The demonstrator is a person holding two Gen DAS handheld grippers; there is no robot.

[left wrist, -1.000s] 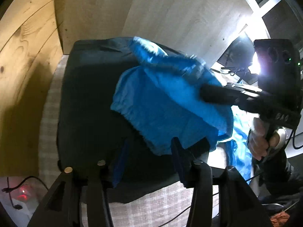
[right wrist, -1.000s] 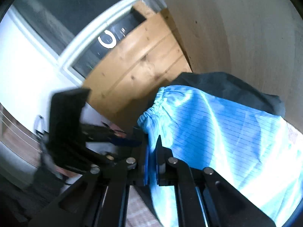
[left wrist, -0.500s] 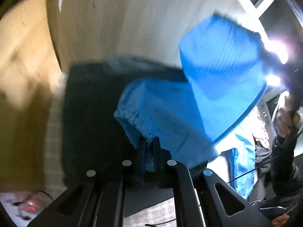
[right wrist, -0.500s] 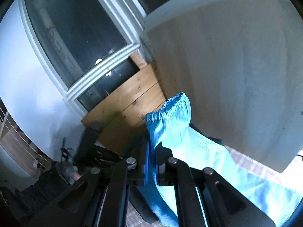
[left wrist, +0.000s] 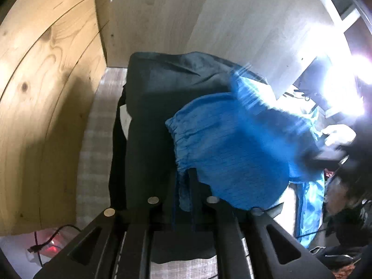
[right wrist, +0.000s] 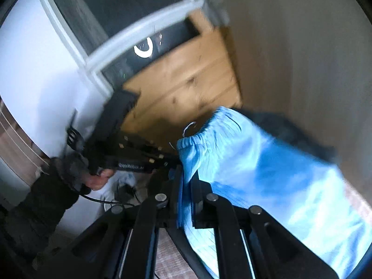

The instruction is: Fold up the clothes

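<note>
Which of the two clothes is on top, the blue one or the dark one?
The blue garment, the one with the gathered elastic edge. It lies over the dark garment, which is spread flat underneath it.

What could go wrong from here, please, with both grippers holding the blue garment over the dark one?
The left gripper pinches only a thin strip by the elastic hem of the blue garment, and its jaws have just been opening a little, so the cloth may slip out. The right gripper is clamped on another edge; pulling apart could bunch the fold. The dark garment underneath may get dragged along.
</note>
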